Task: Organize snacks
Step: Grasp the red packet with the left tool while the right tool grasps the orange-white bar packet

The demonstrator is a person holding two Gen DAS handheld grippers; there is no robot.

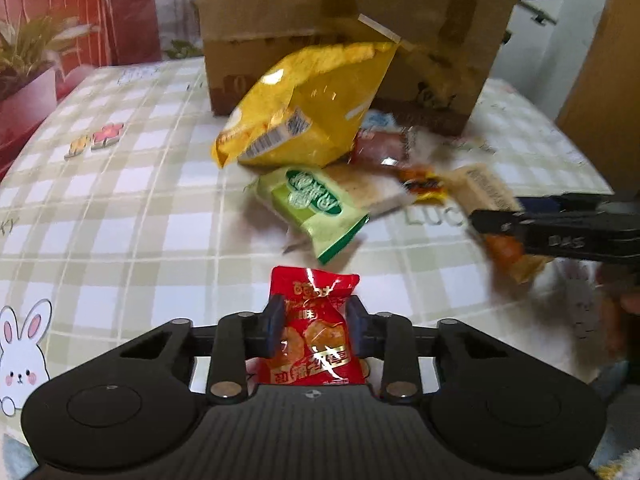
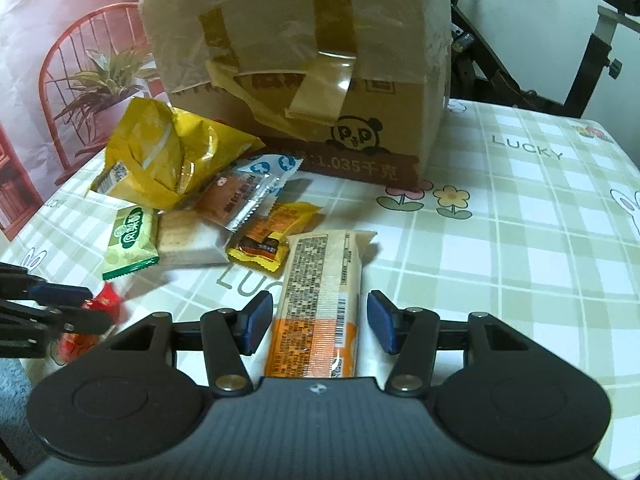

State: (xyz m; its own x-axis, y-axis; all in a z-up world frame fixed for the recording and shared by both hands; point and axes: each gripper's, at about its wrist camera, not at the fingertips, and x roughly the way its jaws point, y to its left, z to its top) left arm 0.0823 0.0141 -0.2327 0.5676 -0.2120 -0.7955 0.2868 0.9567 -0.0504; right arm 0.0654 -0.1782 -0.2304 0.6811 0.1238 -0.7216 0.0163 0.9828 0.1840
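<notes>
A table under a green-and-white checked cloth (image 2: pixel 520 240) printed with rabbits, flowers and the word LUCKY carries a taped cardboard box (image 2: pixel 304 60) at its far side; behind the box hangs a backdrop showing a red chair and a potted plant (image 2: pixel 100 84), and dark metal frames stand to the right of the box. In front of the box lies a heap of snacks: a large yellow bag (image 1: pixel 308 108) leaning against it, a green-and-white cracker pack (image 1: pixel 316 204) nearer than the bag, and a small yellow-orange packet (image 2: pixel 272 240) beside that. The left gripper (image 1: pixel 316 330) pinches a red snack packet (image 1: pixel 316 328) between its blue pads, well in front of the box, the packet's long axis running toward it. The right gripper (image 2: pixel 320 322) stands spread, its pads clear of a long cream-and-orange wrapped bar (image 2: pixel 320 300) lying between them on the cloth, lengthwise toward the box, cream end farthest.
</notes>
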